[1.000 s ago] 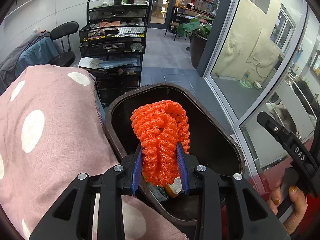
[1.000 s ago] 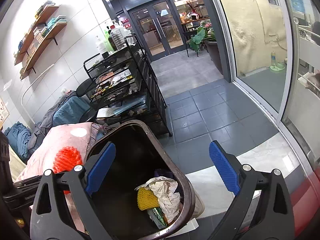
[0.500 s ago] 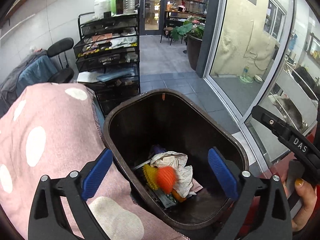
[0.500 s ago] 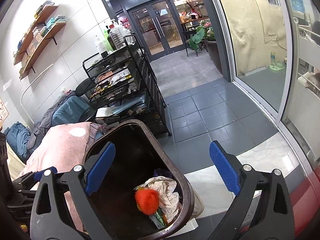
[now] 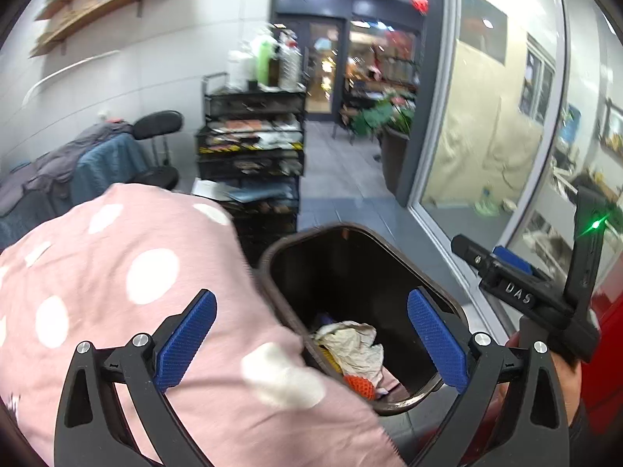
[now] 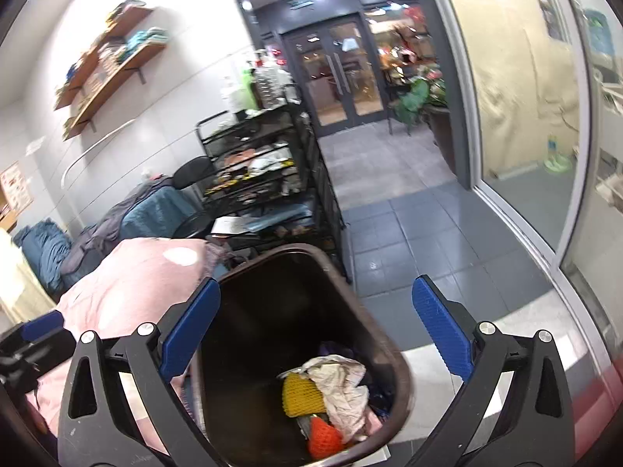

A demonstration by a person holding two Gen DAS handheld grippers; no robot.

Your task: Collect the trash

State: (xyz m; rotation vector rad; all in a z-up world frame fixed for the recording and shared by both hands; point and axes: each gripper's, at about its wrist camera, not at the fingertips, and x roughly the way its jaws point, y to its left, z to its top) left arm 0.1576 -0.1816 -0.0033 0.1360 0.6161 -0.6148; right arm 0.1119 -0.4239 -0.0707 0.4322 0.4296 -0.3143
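Bin: a dark brown plastic trash bin (image 6: 307,272) stands open on grey floor tiles, its mouth tipped toward both cameras, likely so throws land easily.
Orange net: the foam fruit net (image 6: 323,438) lies at the bin's bottom, at six o'clock of the pile, touching a crumpled sheet of paper (image 6: 342,385); it is dropped, no longer held.
Yellow net: a second foam net (image 6: 300,395) sits at nine o'clock of the paper, also inside the bin.
Left gripper: the left gripper (image 5: 311,340) has just been opening and its blue pads stand fully spread with nothing between them, hanging above the bin's near rim, seemingly clear after the release.
Right gripper: the right gripper (image 6: 317,334) is also spread wide and empty, hovering over the bin mouth; in the left view it appears at three o'clock, gripped by a hand (image 5: 566,385).
Cushion: a pink polka-dot cushion (image 5: 117,292) presses against the bin's side at nine o'clock, partly overlapping its rim.
Backdrop: a black wire cart (image 6: 268,167) of supplies stands at twelve o'clock beyond the bin.
Judgement: this piece looks delivered; both tools appear free for more litter.
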